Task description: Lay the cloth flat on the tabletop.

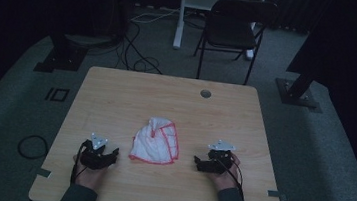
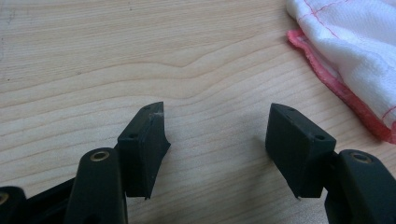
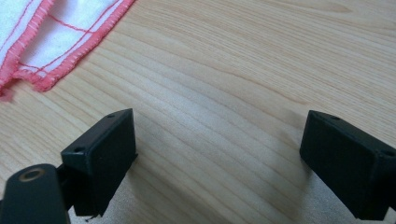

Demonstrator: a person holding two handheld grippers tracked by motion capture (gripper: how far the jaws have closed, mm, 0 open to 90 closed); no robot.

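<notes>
Claws left (image 1: 112, 152) and right (image 1: 196, 161) gape wide, empty, flanking the cloth (image 1: 156, 142).

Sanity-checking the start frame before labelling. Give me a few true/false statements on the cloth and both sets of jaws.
1. The white cloth with red edging lies bunched on the table between the two grippers. True.
2. The left gripper is clamped on the cloth's hem. False: its jaws stand open over bare wood, the cloth off to one side.
3. The right gripper has open jaws with nothing between them. True.
4. The cloth is spread out flat as a full square. False: it is folded over and rumpled.
5. A chair stands beyond the table. True.
</notes>
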